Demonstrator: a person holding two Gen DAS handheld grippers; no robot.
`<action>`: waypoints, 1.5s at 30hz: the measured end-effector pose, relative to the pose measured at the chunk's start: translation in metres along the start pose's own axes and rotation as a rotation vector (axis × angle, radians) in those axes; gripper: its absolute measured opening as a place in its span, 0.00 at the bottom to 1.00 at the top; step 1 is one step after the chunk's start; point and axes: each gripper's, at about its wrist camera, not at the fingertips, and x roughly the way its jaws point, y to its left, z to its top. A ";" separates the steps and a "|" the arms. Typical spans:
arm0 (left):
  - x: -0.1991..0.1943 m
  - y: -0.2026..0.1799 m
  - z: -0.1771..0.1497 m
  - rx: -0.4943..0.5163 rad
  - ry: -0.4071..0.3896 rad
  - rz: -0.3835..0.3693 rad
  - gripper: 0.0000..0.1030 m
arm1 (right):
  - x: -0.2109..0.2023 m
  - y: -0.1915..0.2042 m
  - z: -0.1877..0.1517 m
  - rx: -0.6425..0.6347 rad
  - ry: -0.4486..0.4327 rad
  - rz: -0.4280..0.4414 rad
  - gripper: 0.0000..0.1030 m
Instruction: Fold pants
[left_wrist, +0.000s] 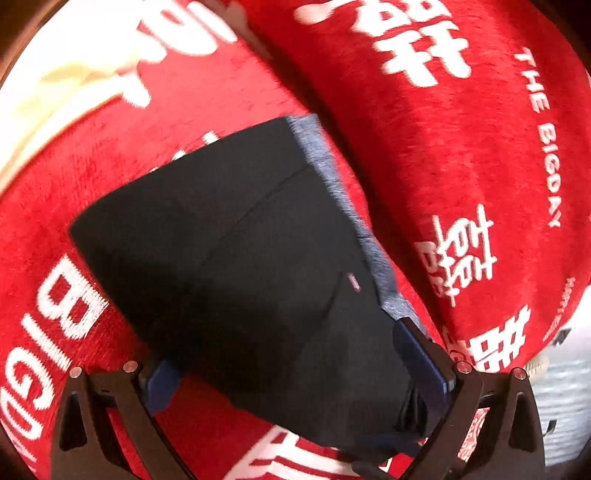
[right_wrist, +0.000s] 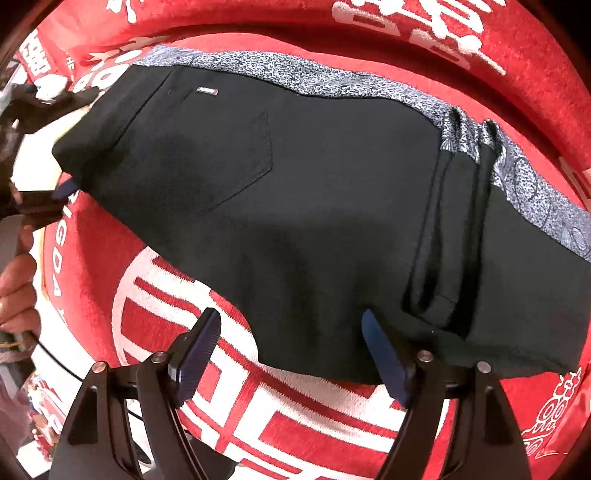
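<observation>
Black pants (left_wrist: 236, 236) lie folded into a compact stack on a red blanket, with a blue-grey patterned lining (left_wrist: 332, 177) showing along one edge. My left gripper (left_wrist: 295, 373) is open; its blue fingers straddle the near corner of the stack. In the right wrist view the pants (right_wrist: 295, 192) show a back pocket and a small metal tag (right_wrist: 207, 91). My right gripper (right_wrist: 291, 350) is open at the near edge of the pants, its right finger against the cloth. The left gripper (right_wrist: 62, 147) shows at the left end of the stack.
The red blanket (left_wrist: 443, 147) with white lettering covers the surface and rises in a fold behind the pants. A cream cloth (left_wrist: 55, 85) lies at the far left. A hand (right_wrist: 18, 291) holds the left tool. Pale floor (left_wrist: 561, 398) shows past the blanket's edge.
</observation>
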 end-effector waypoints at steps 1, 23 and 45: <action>-0.001 -0.001 0.001 -0.006 -0.011 0.002 1.00 | -0.001 0.000 0.000 -0.001 0.000 0.002 0.79; 0.013 -0.099 -0.082 0.855 -0.196 0.650 0.36 | -0.083 0.031 0.170 -0.127 0.017 0.349 0.78; 0.003 -0.130 -0.113 1.056 -0.228 0.667 0.36 | -0.023 0.123 0.203 -0.335 0.251 0.235 0.16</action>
